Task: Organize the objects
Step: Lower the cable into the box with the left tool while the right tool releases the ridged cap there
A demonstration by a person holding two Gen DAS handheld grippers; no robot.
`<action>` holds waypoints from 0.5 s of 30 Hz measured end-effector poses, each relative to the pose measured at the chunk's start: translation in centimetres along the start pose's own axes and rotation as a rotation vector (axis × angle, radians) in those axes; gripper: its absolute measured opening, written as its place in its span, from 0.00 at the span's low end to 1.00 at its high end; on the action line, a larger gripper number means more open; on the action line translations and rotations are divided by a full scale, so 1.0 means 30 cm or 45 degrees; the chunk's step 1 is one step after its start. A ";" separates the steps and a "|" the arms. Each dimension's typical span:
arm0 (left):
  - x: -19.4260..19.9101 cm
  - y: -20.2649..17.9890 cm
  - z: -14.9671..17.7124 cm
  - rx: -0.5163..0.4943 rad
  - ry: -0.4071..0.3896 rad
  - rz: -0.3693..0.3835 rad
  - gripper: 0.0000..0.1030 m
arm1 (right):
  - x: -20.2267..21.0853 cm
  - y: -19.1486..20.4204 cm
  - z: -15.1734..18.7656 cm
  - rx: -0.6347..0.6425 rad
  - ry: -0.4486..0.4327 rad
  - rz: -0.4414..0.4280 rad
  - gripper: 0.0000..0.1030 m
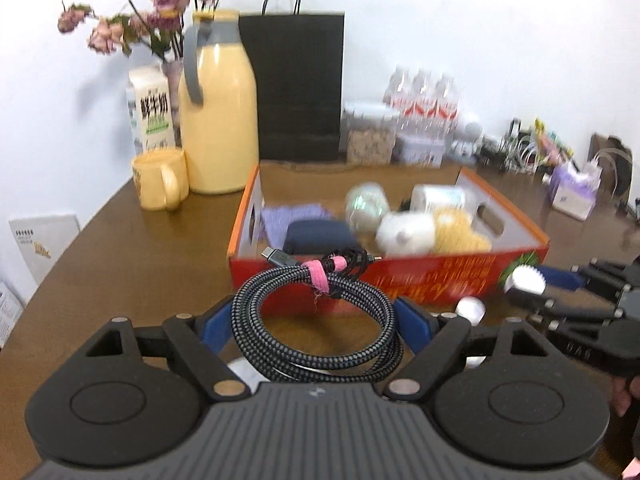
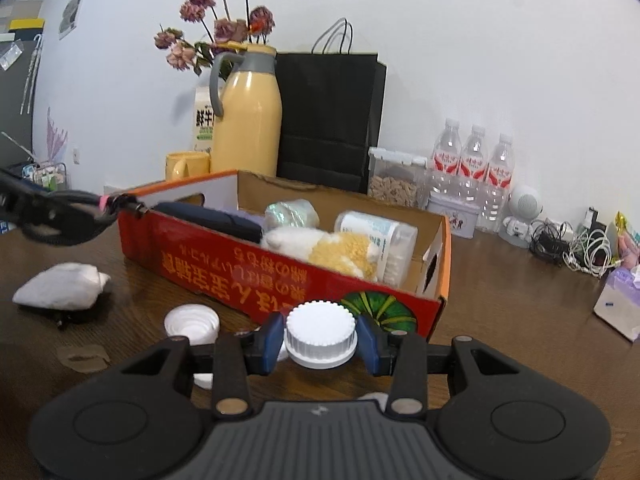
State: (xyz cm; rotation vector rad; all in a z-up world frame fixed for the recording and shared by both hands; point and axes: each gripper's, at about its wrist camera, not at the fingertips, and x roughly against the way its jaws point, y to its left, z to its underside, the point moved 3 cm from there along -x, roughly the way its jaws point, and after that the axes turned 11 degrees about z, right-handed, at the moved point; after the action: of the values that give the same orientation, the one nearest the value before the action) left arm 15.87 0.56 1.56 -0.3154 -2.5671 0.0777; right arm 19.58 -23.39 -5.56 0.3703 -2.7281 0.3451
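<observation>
My left gripper (image 1: 316, 320) is shut on a coiled black-and-grey braided cable (image 1: 320, 320) bound with a pink tie, held just before the near wall of the red cardboard box (image 1: 420, 276). The cable's end also shows at the box's left corner in the right wrist view (image 2: 108, 204). My right gripper (image 2: 320, 340) is shut on a white ribbed cap (image 2: 320, 330), close to the box's near wall (image 2: 224, 268); it shows at the right of the left wrist view (image 1: 526, 280). The box holds a dark pouch (image 2: 212, 216), a plush toy (image 2: 320, 248) and a white container (image 2: 380, 236).
On the brown table lie a white lid (image 2: 192, 322), a white cloth bundle (image 2: 60, 286) and a tissue pack (image 2: 620, 300). Behind the box stand a yellow thermos (image 2: 246, 120), yellow mug (image 1: 160, 180), milk carton (image 1: 150, 112), black paper bag (image 2: 328, 116), water bottles (image 2: 474, 160) and tangled cables (image 2: 576, 244).
</observation>
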 end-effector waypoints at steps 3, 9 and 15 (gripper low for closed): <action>0.006 -0.018 -0.041 -0.012 -0.050 0.013 0.81 | 0.023 0.006 -0.031 -0.010 -0.043 -0.005 0.38; -0.033 -0.050 -0.140 -0.020 -0.144 0.035 0.81 | 0.026 0.025 -0.125 -0.010 -0.126 -0.011 0.38; -0.125 -0.059 -0.219 0.009 -0.208 0.025 0.81 | -0.048 0.045 -0.231 -0.019 -0.171 -0.001 0.38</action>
State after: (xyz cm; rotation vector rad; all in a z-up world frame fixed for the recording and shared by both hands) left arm 22.06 -2.12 5.42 -0.3447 -2.7250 0.1248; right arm 22.69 -19.86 -0.11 0.4044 -2.8598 0.3098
